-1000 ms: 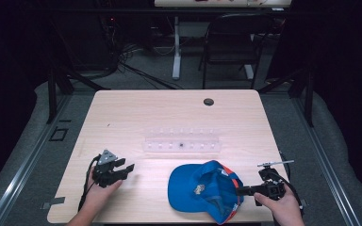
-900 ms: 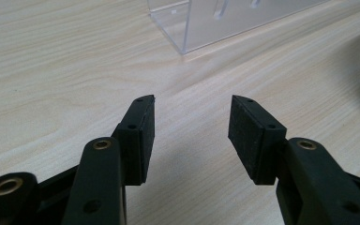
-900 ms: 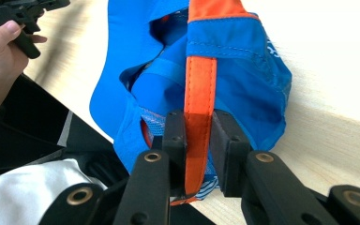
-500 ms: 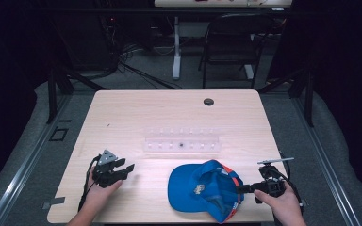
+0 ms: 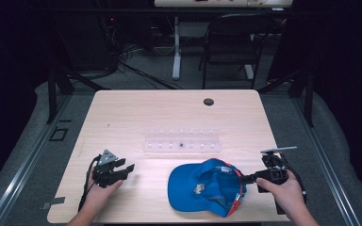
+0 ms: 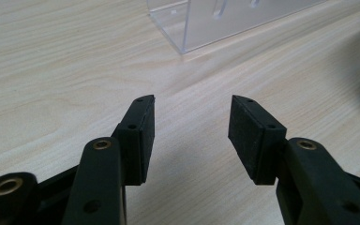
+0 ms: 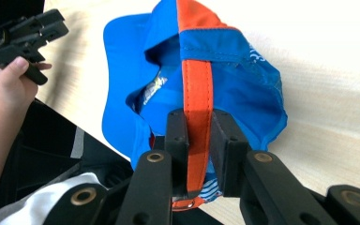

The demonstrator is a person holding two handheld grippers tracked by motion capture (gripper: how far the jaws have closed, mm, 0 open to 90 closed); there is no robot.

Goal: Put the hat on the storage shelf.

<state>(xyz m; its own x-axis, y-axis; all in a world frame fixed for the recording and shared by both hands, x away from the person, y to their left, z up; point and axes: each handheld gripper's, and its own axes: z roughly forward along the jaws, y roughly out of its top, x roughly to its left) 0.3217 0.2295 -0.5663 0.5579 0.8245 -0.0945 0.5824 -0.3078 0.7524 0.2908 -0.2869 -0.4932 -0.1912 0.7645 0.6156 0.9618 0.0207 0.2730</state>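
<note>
A blue cap (image 5: 202, 187) with an orange back strap (image 7: 198, 98) lies upside down near the table's front edge, right of centre. My right gripper (image 5: 243, 180) is shut on that strap at the cap's right side; in the right gripper view its jaws pinch the strap (image 7: 198, 154) from both sides. My left gripper (image 5: 126, 168) rests low over the bare wood at the front left, open with nothing between its pads (image 6: 143, 133). A clear plastic rack (image 5: 181, 142) stands across the middle of the table, and its corner (image 6: 201, 28) shows ahead of the left jaws.
A small black round grommet (image 5: 209, 101) sits in the tabletop at the back right. The wooden table (image 5: 122, 117) is bare around the rack. Beyond it stand a dark chair (image 5: 231, 42) and table legs on a grey floor.
The cap's right side has shifted slightly as my right gripper moved a little with the strap. The left gripper has stayed in place.
</note>
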